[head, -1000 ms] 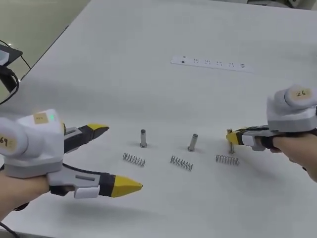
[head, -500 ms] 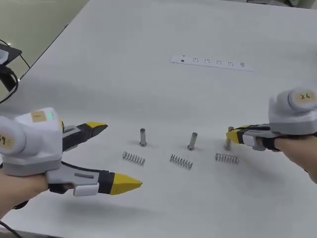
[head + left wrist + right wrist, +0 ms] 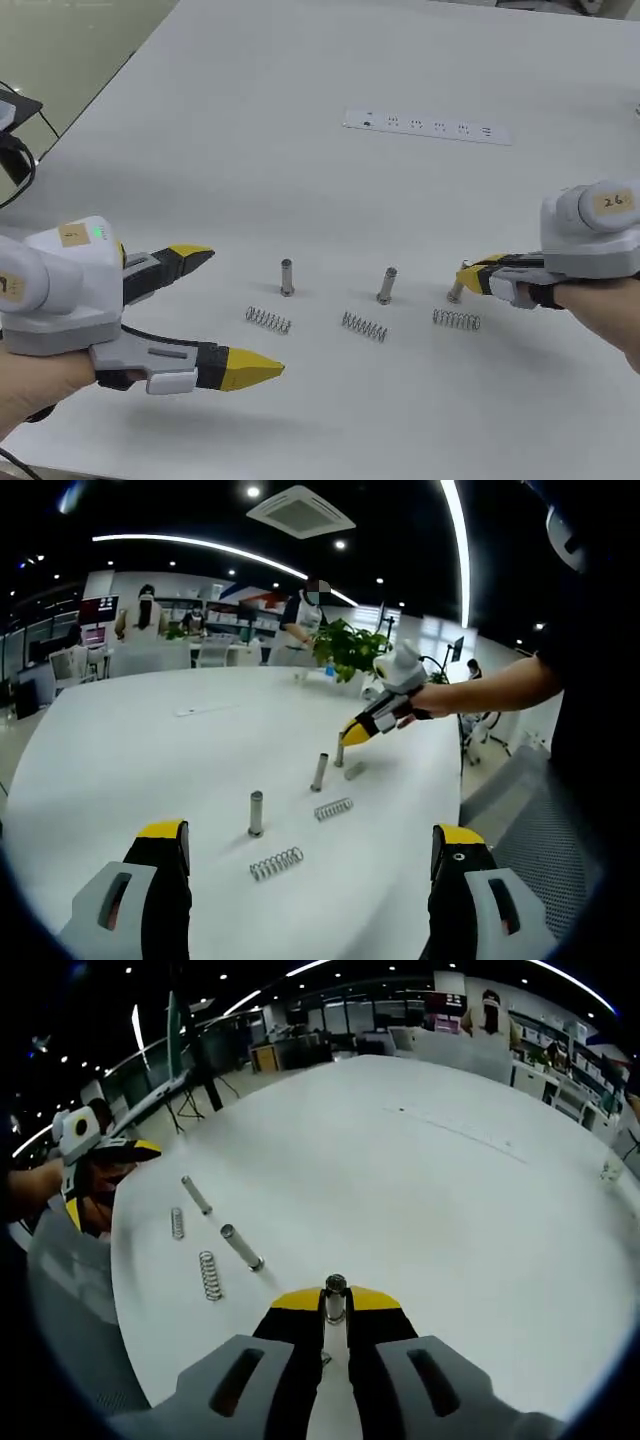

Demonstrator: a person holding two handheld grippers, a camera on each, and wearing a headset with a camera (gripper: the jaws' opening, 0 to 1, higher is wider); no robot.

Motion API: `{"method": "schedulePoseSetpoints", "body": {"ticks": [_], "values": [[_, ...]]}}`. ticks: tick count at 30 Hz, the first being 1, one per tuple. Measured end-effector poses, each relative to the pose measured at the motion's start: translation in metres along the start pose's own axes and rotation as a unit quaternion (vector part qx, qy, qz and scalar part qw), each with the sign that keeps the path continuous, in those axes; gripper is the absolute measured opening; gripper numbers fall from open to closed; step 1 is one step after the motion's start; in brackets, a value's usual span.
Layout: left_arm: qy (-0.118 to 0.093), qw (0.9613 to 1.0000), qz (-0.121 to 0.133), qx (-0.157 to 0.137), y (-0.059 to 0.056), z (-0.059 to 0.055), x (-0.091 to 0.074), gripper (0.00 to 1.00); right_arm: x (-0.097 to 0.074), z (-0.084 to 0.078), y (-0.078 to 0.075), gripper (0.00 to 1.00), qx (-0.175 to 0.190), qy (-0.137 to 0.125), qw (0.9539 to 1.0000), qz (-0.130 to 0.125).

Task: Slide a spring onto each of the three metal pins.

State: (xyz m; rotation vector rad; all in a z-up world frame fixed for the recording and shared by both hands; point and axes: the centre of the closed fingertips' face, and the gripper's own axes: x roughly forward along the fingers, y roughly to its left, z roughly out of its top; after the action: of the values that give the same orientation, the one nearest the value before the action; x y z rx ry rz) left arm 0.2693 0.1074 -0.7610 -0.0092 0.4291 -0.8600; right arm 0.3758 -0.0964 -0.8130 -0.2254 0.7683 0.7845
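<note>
Three springs lie in a row on the white table, each in front of a metal pin. The left pin and middle pin stand upright. My right gripper is shut on the right pin, which leans with its base toward the left. The right gripper view has that pin clamped between the yellow fingertips of my right gripper. At the left, my left gripper is wide open and holds nothing. In its own view, the left gripper faces the left pin and nearest spring.
A white power strip lies farther back on the table. The table's left edge runs diagonally, with cables beyond it. People stand and a plant sits in the office behind the table.
The right pin stood upright in the right gripper's tips; now it leans, and the gripper has drifted slightly right. The left gripper has barely moved.
</note>
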Motion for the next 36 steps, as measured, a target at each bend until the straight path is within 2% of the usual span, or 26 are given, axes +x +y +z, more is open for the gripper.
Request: {"method": "schedulePoseSetpoints", "body": {"ticks": [18,36], "values": [[0.004,1.0000,-0.004,0.002,-0.001,0.000,0.000,0.98,-0.004,-0.005,0.005,0.06,-0.013,0.013,0.9998,0.005],[0.003,1.0000,-0.003,0.005,0.000,0.003,-0.002,0.98,-0.013,-0.004,0.005,0.20,-0.016,0.001,0.9998,0.007]]}}
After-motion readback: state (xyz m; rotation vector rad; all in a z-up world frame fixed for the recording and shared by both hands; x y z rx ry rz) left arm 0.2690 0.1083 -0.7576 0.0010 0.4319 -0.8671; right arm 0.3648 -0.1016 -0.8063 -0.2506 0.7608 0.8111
